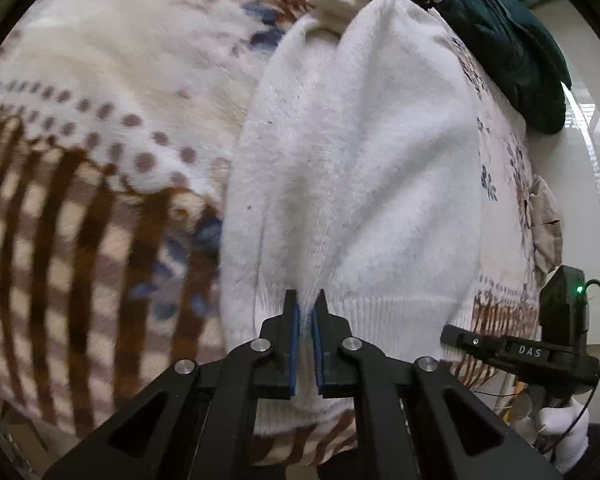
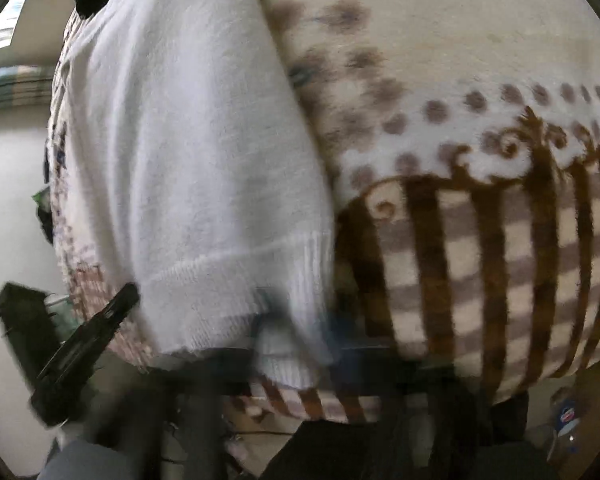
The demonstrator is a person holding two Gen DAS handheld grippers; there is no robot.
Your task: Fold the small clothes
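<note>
A small white knitted sweater (image 1: pixel 352 184) lies lengthwise on a patterned blanket (image 1: pixel 100 92), its ribbed hem toward me. My left gripper (image 1: pixel 306 304) is shut on a pinch of the hem, fabric bunched between the blue pads. The sweater also shows in the right wrist view (image 2: pixel 188 152), ribbed hem (image 2: pixel 236 280) at the near edge. My right gripper (image 2: pixel 296 312) is a dark motion blur at that hem; its jaws cannot be made out. It also shows in the left wrist view (image 1: pixel 512 350) at the right, beside the hem.
The blanket (image 2: pixel 460 240) has brown stripes, dots and blue flowers and covers the surface. A dark green garment (image 1: pixel 508 40) lies at the far right. A beige cloth (image 1: pixel 546 228) sits at the right edge. The floor (image 2: pixel 12 200) lies beyond the left edge.
</note>
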